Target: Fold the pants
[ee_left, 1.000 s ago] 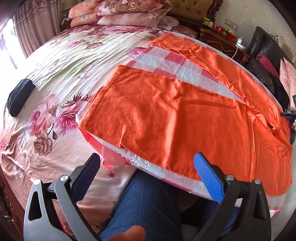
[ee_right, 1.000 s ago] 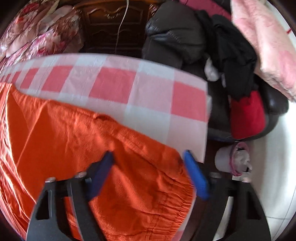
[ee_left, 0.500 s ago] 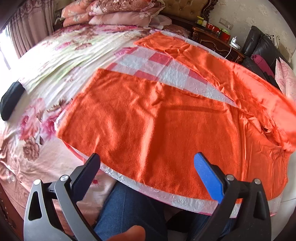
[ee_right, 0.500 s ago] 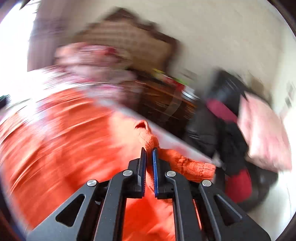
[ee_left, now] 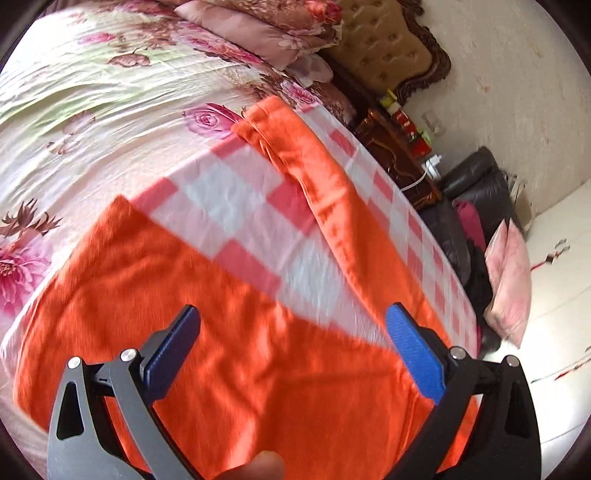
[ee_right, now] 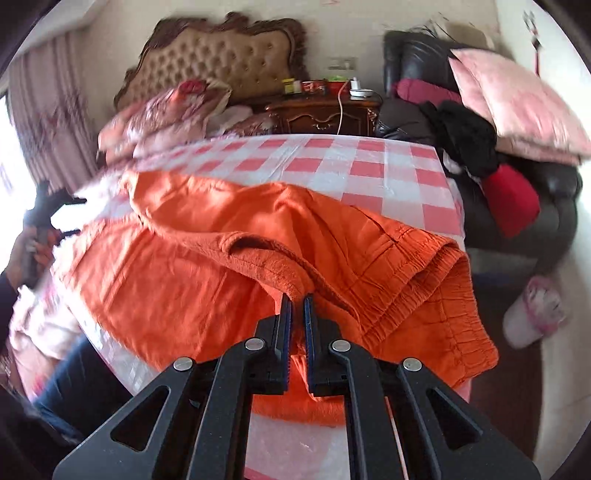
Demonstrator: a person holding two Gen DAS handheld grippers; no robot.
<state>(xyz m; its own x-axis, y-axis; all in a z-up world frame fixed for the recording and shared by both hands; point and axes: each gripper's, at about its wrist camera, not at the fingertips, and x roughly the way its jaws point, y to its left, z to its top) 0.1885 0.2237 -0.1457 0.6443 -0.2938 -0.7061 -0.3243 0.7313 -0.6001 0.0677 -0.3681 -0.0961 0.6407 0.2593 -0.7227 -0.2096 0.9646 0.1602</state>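
Left wrist view: the orange pants (ee_left: 236,332) lie spread on a pink-and-white checked cloth (ee_left: 236,192) that covers part of a bed with a floral sheet (ee_left: 92,92). The two legs diverge in a V toward 12 o'clock, the checked cloth showing between them; one leg runs up toward 11 o'clock, the other toward the 1 o'clock edge of the bed. The left tool (ee_left: 293,347) hangs above the pants with its blue pads set wide apart and nothing between them. Pillows (ee_left: 266,33) and a padded headboard (ee_left: 384,51) lie at 12 to 1 o'clock; a wooden nightstand (ee_left: 399,155) and a dark sofa (ee_left: 476,192) with a pink cushion (ee_left: 508,280) stand at 2 to 3 o'clock.

Right wrist view: the right tool (ee_right: 298,301) has its jaws drawn narrow, clamped on a fold of the pants (ee_right: 258,258) at the waist end. The gathered waistband (ee_right: 436,295) is lifted and bunched toward 3 o'clock, and the fabric rises in a ridge from the clamped fold. At 9 o'clock a hand (ee_right: 26,251) holds the left tool's dark handle.
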